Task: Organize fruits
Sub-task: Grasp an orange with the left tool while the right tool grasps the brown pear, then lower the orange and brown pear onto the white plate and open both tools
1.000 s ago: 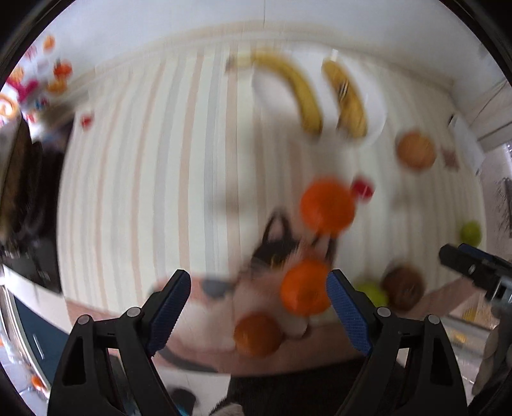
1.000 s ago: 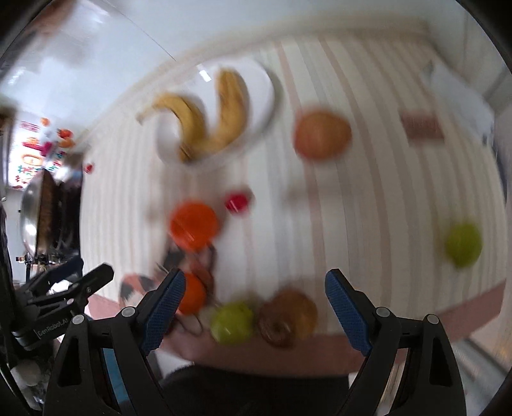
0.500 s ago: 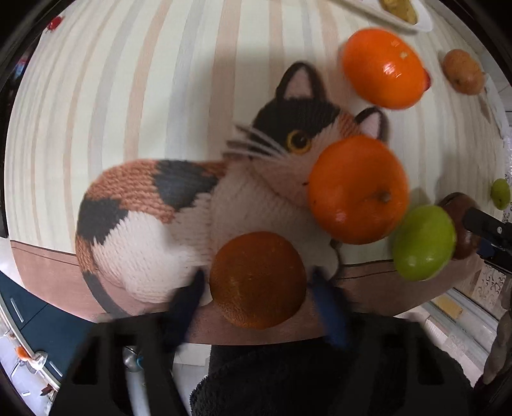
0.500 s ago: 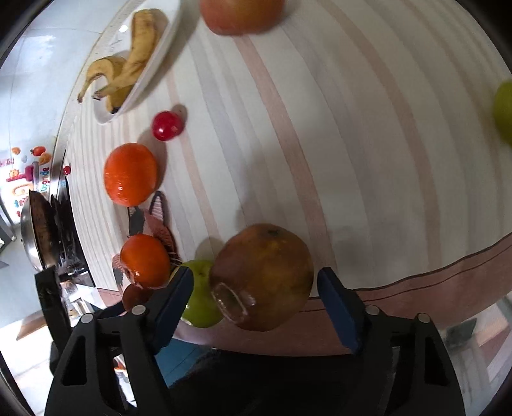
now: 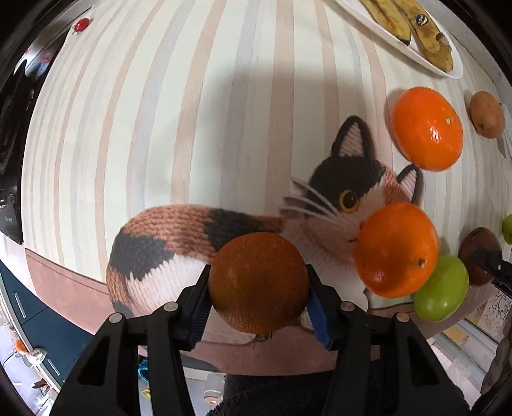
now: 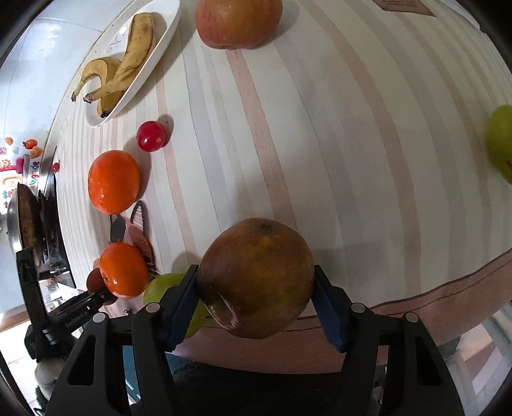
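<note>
My left gripper (image 5: pixel 258 281) is shut on a dark orange (image 5: pixel 258 281) over the cat-shaped knitted mat (image 5: pixel 179 243) near the table's front edge. A bright orange (image 5: pixel 396 249) sits on the mat's head, a green fruit (image 5: pixel 443 294) beside it, another orange (image 5: pixel 427 128) just past the mat. My right gripper (image 6: pixel 256 284) is shut on a brownish apple (image 6: pixel 256 281) at the front edge. In the right wrist view the two oranges (image 6: pixel 113 180) (image 6: pixel 123 268) and the green fruit (image 6: pixel 160 286) lie to the left.
A white plate (image 6: pixel 160 38) holds bananas (image 6: pixel 128 60) at the back. A reddish apple (image 6: pixel 238 20), a small red fruit (image 6: pixel 150 136) and a green fruit (image 6: pixel 500 140) lie on the striped tablecloth (image 6: pixel 320 128). A pan (image 6: pixel 19 217) is far left.
Both grippers dropped from high above the table to its front edge. The left closed on the dark orange and the right closed on the brownish apple.
</note>
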Action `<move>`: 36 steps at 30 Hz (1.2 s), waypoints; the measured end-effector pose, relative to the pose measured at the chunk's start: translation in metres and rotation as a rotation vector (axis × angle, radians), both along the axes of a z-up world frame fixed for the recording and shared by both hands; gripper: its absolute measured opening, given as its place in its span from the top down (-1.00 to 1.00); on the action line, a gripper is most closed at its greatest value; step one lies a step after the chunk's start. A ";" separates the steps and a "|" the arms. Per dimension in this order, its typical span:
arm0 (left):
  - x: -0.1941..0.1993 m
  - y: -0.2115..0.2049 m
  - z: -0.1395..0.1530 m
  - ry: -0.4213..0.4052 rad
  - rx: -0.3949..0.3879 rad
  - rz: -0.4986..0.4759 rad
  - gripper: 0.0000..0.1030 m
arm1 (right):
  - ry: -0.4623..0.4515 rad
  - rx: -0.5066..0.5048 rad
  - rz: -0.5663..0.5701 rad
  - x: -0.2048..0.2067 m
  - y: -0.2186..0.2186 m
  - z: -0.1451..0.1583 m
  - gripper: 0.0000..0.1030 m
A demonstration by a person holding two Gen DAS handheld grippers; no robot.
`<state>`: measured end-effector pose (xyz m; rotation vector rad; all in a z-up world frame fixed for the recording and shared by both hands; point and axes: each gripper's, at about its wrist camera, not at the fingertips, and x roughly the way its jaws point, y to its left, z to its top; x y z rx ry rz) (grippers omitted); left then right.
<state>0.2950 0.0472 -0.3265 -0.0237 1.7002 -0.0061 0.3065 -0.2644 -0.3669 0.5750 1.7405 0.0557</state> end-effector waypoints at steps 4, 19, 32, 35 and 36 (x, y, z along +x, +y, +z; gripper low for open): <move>0.007 -0.006 -0.001 -0.011 -0.006 0.004 0.02 | -0.013 -0.011 0.008 0.002 0.000 0.002 -0.34; 0.054 -0.025 0.077 -0.173 -0.149 0.005 0.03 | -0.218 0.005 0.084 0.065 0.020 0.066 -0.34; 0.264 -0.087 0.117 -0.203 -0.205 -0.120 0.03 | -0.344 -0.088 0.070 0.252 0.037 0.063 -0.34; 0.297 -0.099 0.093 -0.151 -0.173 -0.150 0.03 | -0.315 -0.120 0.077 0.281 0.040 0.045 -0.34; 0.306 -0.100 0.086 -0.132 -0.162 -0.156 0.03 | -0.305 -0.128 0.083 0.287 0.039 0.039 -0.34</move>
